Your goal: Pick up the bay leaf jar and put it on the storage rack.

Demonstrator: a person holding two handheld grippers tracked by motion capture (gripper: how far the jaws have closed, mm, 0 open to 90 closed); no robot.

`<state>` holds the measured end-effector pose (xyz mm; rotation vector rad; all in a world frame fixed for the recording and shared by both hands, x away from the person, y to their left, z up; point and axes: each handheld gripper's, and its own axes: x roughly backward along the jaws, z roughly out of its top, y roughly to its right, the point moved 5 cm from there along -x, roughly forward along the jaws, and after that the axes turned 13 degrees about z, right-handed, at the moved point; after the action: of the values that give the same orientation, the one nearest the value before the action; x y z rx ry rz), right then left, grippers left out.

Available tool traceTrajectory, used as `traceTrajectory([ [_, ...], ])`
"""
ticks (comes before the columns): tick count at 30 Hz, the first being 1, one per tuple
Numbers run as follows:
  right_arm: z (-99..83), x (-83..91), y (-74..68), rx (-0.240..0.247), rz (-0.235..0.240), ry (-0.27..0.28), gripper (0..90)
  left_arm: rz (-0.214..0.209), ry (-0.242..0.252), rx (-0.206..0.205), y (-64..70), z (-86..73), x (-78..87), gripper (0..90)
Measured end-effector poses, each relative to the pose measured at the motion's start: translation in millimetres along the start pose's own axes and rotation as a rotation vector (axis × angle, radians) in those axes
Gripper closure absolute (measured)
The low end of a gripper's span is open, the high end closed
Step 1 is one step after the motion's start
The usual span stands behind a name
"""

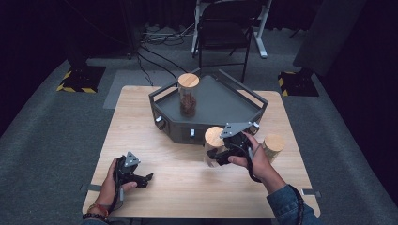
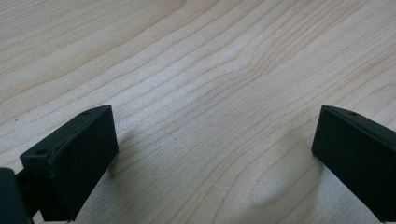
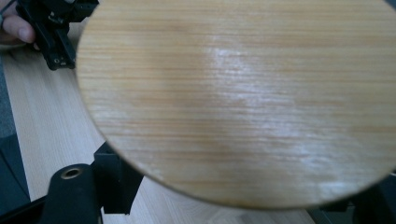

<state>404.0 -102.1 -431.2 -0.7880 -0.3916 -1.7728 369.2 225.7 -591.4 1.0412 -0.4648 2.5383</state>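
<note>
Dark carpet surrounds the table (image 1: 155,187), which carries a grey tray (image 1: 220,101). Just before the tray, the right tongs (image 1: 217,156) grip a wood-lidded jar (image 1: 213,146), probably to move it. Well left of the tray, the left tongs (image 1: 146,178) rest wide open and empty.

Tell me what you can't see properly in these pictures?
- Right tool: in the right gripper view a round wooden lid covers its jaws, so its grip is unclear.
- Jar under that lid: contents too small in the high view.
- Jar beside the hand: partly hidden behind it.
- Left tool: jaw bases cut off by the bottom edge.
</note>
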Motion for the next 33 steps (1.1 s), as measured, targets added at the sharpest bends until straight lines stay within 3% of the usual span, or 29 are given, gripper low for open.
traceTrajectory([
  [33, 60.1, 34.6, 15.3, -0.033, -0.066, 0.007, 25.3, 0.000, 0.000, 0.000, 0.0, 0.0, 0.0, 0.0],
])
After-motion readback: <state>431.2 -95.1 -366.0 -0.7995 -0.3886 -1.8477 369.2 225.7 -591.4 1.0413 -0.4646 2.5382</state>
